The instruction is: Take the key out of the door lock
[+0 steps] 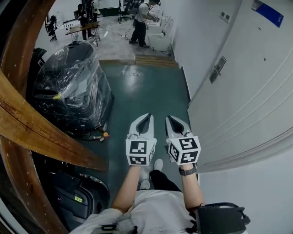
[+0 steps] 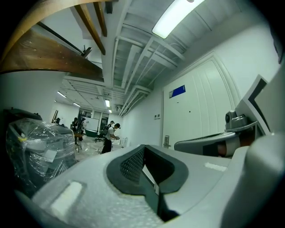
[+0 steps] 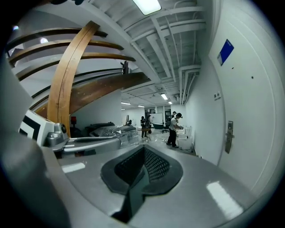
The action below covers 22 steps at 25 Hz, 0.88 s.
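The left gripper (image 1: 145,118) and the right gripper (image 1: 171,119) are held side by side, close but apart, over the green floor (image 1: 146,87). Both have their jaws pressed together with nothing between them. Each carries one marker cube, two in all.

To the right of the pair stands one white door (image 1: 247,91), well apart from both grippers. It bears one lock plate (image 1: 219,68) with a handle; any key in it is too small to make out. One blue sign (image 1: 268,11) sits high on the door.

On the left is one plastic-wrapped machine (image 1: 71,87) under curved wooden beams (image 1: 27,123).

Far down the room one person in a pale top (image 1: 142,20) bends forward. Others by a table are too small to count.
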Each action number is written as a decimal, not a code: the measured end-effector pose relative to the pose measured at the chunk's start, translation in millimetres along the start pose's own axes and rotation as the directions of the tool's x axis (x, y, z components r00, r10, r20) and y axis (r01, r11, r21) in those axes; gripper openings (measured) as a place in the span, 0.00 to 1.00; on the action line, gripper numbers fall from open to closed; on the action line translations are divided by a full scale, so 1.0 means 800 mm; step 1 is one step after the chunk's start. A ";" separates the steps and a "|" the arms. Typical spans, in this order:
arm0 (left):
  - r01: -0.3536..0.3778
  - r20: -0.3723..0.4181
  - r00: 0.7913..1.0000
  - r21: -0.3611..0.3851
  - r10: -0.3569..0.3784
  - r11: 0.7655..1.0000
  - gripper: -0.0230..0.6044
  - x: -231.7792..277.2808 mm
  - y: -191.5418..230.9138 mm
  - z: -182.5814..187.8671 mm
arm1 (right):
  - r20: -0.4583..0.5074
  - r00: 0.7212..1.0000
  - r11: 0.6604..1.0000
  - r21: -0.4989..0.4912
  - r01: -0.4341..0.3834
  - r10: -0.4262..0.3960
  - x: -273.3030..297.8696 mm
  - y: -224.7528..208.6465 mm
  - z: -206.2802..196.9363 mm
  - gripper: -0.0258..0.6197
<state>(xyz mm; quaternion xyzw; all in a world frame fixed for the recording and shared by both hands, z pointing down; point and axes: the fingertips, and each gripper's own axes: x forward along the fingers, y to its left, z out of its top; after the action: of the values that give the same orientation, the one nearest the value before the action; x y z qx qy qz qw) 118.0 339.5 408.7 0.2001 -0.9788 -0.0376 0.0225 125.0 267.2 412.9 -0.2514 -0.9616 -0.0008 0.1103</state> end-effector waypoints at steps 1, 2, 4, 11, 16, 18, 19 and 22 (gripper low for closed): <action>-0.021 -0.006 1.000 -0.005 0.021 1.000 0.04 0.007 0.013 -0.001 | -0.015 1.000 1.000 -0.005 -0.018 0.018 0.018 0.001 0.000 0.03; -0.039 -0.014 0.999 -0.006 0.039 0.999 0.04 0.014 0.026 -0.004 | -0.022 0.999 0.999 -0.001 -0.032 0.032 0.035 0.001 0.000 0.03; -0.071 -0.029 0.997 -0.002 0.071 0.997 0.04 0.029 0.053 -0.010 | -0.001 0.999 0.998 0.026 -0.053 0.054 0.067 0.000 0.004 0.03; -0.151 -0.031 0.988 0.054 0.153 0.987 0.04 0.127 0.139 0.005 | 0.113 0.985 0.988 0.065 -0.142 0.134 0.200 -0.036 0.063 0.03; -0.182 0.076 0.981 0.054 0.177 0.982 0.04 0.215 0.171 0.057 | 0.130 0.979 0.986 0.026 -0.163 0.159 0.279 -0.091 0.109 0.04; -0.187 0.073 0.981 0.070 0.182 0.980 0.04 0.248 0.178 0.064 | 0.130 0.979 0.986 0.038 -0.165 0.159 0.306 -0.115 0.118 0.04; -0.185 0.068 0.981 0.075 0.180 0.980 0.04 0.263 0.180 0.065 | 0.132 0.979 0.985 0.047 -0.165 0.158 0.318 -0.126 0.121 0.04; -0.169 0.038 0.985 0.075 0.166 0.983 0.04 0.304 0.187 0.054 | 0.139 0.981 0.987 0.068 -0.143 0.133 0.351 -0.157 0.122 0.04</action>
<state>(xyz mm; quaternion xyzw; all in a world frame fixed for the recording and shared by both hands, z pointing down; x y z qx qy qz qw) -166.1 383.8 385.3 0.1172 -0.9931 -0.0007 0.0022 -194.8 299.0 384.4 -0.3126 -0.9463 0.0609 0.0550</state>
